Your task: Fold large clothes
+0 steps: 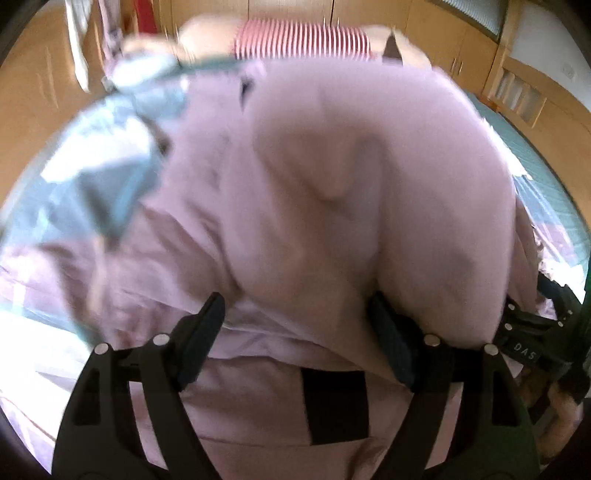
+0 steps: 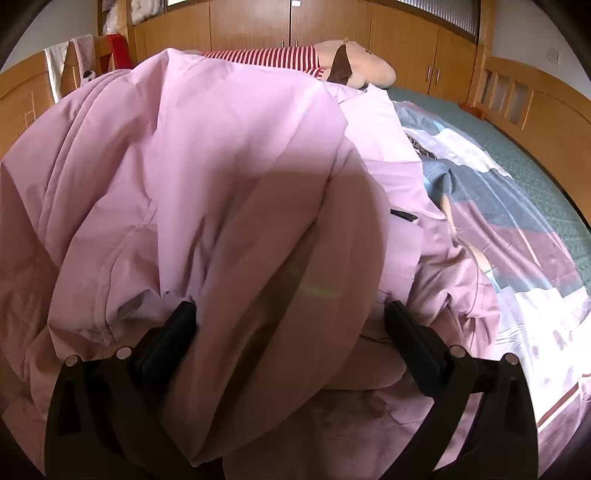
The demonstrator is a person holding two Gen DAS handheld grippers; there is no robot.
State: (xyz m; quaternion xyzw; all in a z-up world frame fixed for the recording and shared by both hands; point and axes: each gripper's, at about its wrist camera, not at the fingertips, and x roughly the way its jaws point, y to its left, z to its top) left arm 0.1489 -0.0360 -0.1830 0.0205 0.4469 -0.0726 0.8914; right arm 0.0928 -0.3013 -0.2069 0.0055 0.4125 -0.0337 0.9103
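A large pale pink jacket (image 1: 332,166) lies bunched on a bed and fills both views; in the right wrist view (image 2: 207,177) it rises in a thick fold. My left gripper (image 1: 295,314) has its jaws wide apart, with pink cloth bulging between the fingers. My right gripper (image 2: 290,314) is also wide open, with a thick fold of the jacket between its fingers. The right gripper's body (image 1: 532,332) shows at the right edge of the left wrist view, close beside the left one. The left wrist view is blurred.
A patterned quilt (image 2: 517,206) in blue, white and maroon covers the bed. A plush toy with a red-striped shirt (image 2: 280,57) lies at the far end. Wooden wardrobes (image 2: 258,22) and a wooden bed frame (image 2: 535,107) stand around.
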